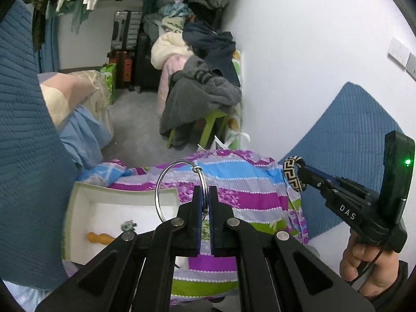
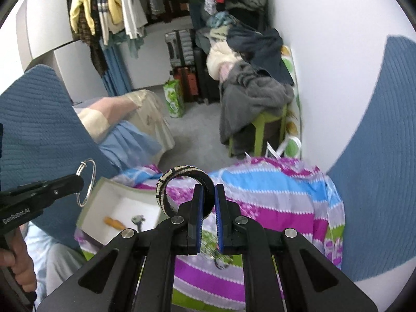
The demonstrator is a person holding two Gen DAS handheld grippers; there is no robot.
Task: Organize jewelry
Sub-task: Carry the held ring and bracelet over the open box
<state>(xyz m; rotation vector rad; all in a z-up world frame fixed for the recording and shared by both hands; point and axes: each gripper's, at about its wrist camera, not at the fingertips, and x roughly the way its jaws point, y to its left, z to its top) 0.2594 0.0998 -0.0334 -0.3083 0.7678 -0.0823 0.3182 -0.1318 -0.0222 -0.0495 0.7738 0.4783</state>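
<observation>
My left gripper (image 1: 205,189) is shut on a thin silver bangle (image 1: 166,179), which stands upright above the striped cloth (image 1: 247,202); the same silver bangle (image 2: 87,182) shows at the left of the right wrist view. My right gripper (image 2: 208,189) is shut on a black and cream patterned bangle (image 2: 179,173), seen from the side as the patterned bangle (image 1: 292,173) in the left wrist view. Below and to the left lies a white box (image 1: 78,208), the white box (image 2: 98,195) holding an orange piece (image 2: 114,223) and a small green-grey piece (image 2: 137,219).
The striped cloth covers a raised surface in front of me. Blue quilted bedding (image 1: 23,156) rises on the left and blue quilted bedding (image 2: 384,143) on the right by the white wall. Beyond are a green stool (image 2: 262,130) piled with clothes, suitcases (image 2: 182,52) and hanging garments.
</observation>
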